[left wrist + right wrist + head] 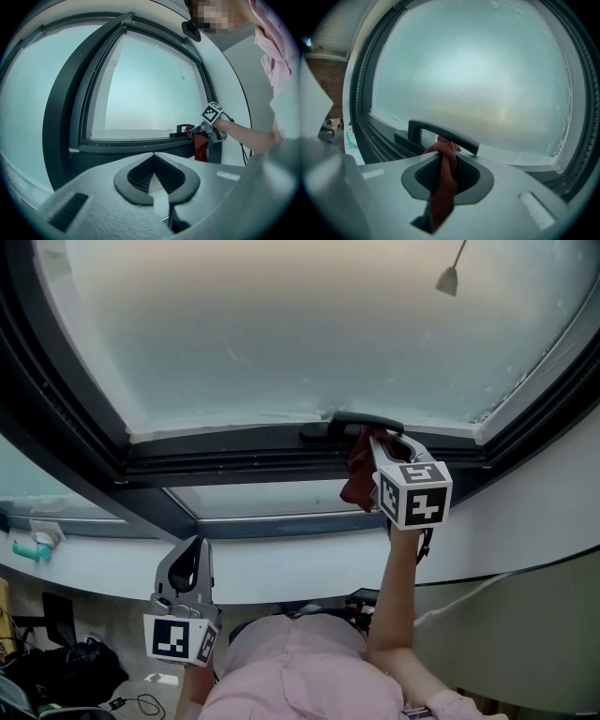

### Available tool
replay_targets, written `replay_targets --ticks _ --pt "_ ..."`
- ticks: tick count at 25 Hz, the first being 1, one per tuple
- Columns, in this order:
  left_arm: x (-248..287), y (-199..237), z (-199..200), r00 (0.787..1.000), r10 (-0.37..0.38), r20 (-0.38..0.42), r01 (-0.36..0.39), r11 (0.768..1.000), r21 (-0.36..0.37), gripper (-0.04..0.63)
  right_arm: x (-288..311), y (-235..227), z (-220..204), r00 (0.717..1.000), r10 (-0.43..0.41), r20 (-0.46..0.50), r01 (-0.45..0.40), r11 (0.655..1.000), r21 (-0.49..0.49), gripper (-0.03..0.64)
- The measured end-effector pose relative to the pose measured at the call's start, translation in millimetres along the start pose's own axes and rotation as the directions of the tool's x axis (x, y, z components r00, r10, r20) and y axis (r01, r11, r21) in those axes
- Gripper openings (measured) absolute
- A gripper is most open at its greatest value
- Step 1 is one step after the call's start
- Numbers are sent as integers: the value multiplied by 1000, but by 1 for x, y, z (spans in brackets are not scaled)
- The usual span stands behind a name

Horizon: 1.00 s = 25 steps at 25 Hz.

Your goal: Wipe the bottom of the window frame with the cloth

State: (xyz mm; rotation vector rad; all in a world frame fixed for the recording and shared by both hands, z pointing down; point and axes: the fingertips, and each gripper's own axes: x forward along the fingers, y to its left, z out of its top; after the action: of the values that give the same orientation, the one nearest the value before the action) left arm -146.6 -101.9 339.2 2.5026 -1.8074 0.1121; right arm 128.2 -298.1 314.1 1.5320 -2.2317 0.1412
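Right, my right gripper (pixel 377 448) pinches the cloth (pixel 356 479) beside the handle (pixel 361 421), probably touching the window frame (pixel 234 454) bottom, which stretches leftward; left gripper (pixel 187 559) closed, empty.

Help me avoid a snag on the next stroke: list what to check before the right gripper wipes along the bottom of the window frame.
1. Cloth clamped in the right gripper: ok, pinched between the jaws.
2. Cloth up at the bottom frame: ok; firm contact: cannot tell.
3. Wiping path free: not ok, the black handle sits just ahead of the cloth.
4. Left gripper out of the way: ok, held low, jaws together, empty.
5. Hanging cloth tail free of the handle: cannot tell.
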Motion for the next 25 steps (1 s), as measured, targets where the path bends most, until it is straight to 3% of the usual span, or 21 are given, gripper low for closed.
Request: replay_targets --ticks 4,10,16,25 --pt "10 -19 2 1000 -20 0 20 1000 -6 -2 -3 -28 -6 998 -52 -36 49 996 -71 58" --pt "17 -42 1 1000 -27 -12 27 1000 -11 -2 -1 -31 -5 1000 4 -27 -7 996 -88 58" --pt "18 -55 1 1000 -14 -18 14 1000 1 -2 -3 -33 -6 998 59 3 -59 996 -66 58" --pt "28 -75 5 999 -35 -8 35 999 10 -2 -11 -70 -17 1000 6 5 -6 999 -35 58"
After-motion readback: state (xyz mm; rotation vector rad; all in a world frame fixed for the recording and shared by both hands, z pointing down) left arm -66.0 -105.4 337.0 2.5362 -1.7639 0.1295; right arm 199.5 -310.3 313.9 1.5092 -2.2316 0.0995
